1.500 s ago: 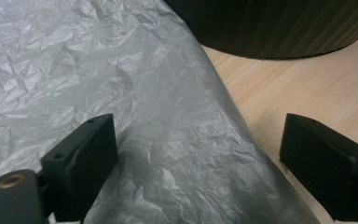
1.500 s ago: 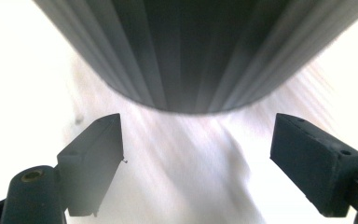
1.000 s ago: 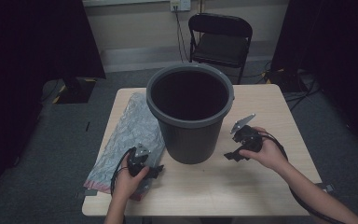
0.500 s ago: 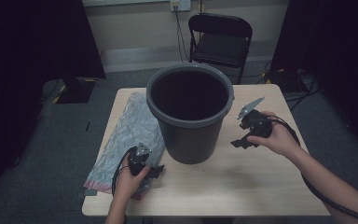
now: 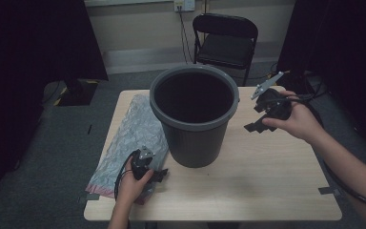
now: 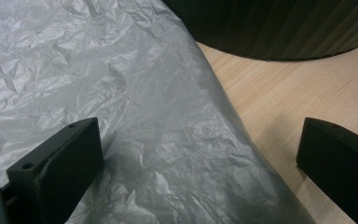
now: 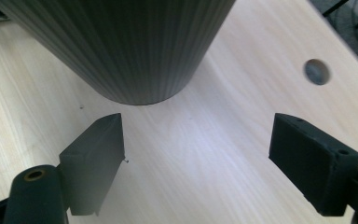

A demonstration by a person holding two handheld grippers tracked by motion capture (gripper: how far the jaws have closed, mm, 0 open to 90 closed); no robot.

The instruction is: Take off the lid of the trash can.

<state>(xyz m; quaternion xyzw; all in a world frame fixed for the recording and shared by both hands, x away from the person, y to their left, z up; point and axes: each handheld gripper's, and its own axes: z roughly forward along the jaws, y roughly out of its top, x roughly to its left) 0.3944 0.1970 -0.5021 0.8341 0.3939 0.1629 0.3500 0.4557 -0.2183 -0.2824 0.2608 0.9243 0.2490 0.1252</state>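
High view: overhead, facing forward-down. Gripper views: close, low; all share bucket (image 5: 194,119), table (image 5: 267,181).

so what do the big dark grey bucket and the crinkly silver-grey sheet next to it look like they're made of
The big dark grey bucket looks like moulded plastic, matte: its wall carries fine, even vertical ribs and has a thick rolled rim. The crinkly silver-grey sheet is probably thin plastic film, maybe a bag: sharp fine creases with a soft sheen.
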